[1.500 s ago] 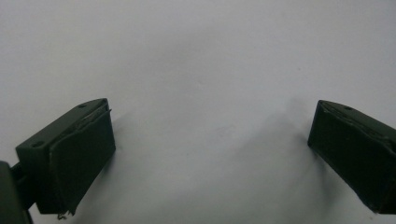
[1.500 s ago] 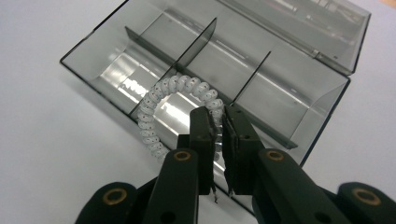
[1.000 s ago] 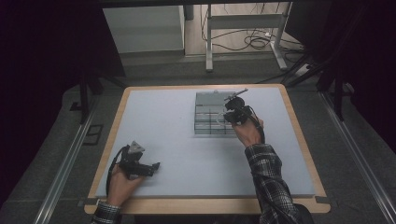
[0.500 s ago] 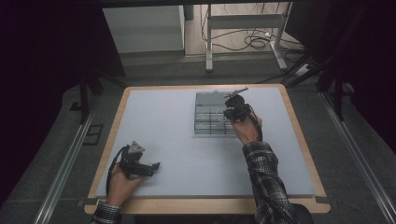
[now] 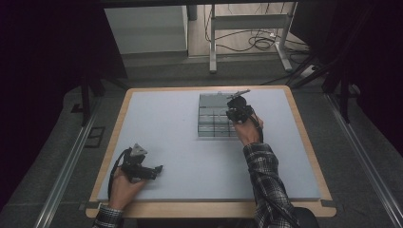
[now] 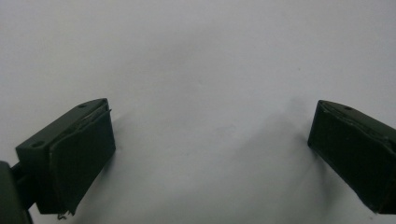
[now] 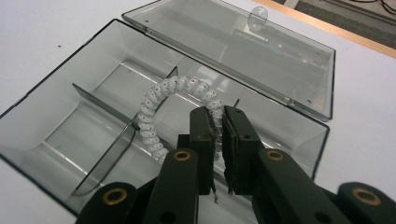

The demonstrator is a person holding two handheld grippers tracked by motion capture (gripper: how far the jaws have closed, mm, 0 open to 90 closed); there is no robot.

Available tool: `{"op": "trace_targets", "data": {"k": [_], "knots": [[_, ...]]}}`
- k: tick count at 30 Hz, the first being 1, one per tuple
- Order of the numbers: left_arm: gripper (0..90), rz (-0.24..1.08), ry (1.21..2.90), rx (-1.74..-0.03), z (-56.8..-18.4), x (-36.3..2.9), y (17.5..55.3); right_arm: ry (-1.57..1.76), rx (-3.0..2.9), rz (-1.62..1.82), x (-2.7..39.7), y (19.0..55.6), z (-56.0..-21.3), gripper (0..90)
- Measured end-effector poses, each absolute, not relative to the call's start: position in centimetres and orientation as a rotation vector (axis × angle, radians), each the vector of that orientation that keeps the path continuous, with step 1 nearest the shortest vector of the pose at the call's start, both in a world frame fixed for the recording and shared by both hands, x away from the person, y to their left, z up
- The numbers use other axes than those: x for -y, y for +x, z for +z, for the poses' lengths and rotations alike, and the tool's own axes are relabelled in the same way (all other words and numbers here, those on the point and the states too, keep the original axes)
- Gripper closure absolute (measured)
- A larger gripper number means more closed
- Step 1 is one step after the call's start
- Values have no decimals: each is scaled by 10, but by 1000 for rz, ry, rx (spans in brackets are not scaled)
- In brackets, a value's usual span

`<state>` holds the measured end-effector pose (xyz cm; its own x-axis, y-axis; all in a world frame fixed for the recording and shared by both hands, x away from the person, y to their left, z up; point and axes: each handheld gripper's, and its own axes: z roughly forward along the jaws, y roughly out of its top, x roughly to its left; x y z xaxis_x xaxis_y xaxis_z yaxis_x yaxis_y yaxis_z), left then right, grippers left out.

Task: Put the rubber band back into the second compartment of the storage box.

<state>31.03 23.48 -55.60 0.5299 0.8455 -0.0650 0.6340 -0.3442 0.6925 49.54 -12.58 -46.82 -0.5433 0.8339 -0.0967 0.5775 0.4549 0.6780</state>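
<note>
A clear plastic compartment box lies open on the white table, its lid folded back flat. A white spiral coil band curves across the box's middle compartments. My right gripper is shut on one end of the coil, jaws nearly touching. From above, the right gripper hovers over the right side of the box. My left gripper rests near the front left of the table; its jaws stand wide apart over bare surface, so the left gripper is open and holds nothing.
The white table top has a wooden rim. Upright dividers split the box into several compartments. Beyond the far edge are a metal table frame and cables on the floor.
The right hand has edged slightly farther over the box. The left hand and its gripper have stayed put.
</note>
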Motion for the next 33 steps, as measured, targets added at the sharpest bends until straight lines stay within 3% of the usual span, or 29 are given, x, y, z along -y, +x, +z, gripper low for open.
{"op": "trace_targets", "data": {"k": [33], "knots": [[3,402,2094,-1194,-556,-235,310,1214,-2287,775,108,514,-500,810]]}}
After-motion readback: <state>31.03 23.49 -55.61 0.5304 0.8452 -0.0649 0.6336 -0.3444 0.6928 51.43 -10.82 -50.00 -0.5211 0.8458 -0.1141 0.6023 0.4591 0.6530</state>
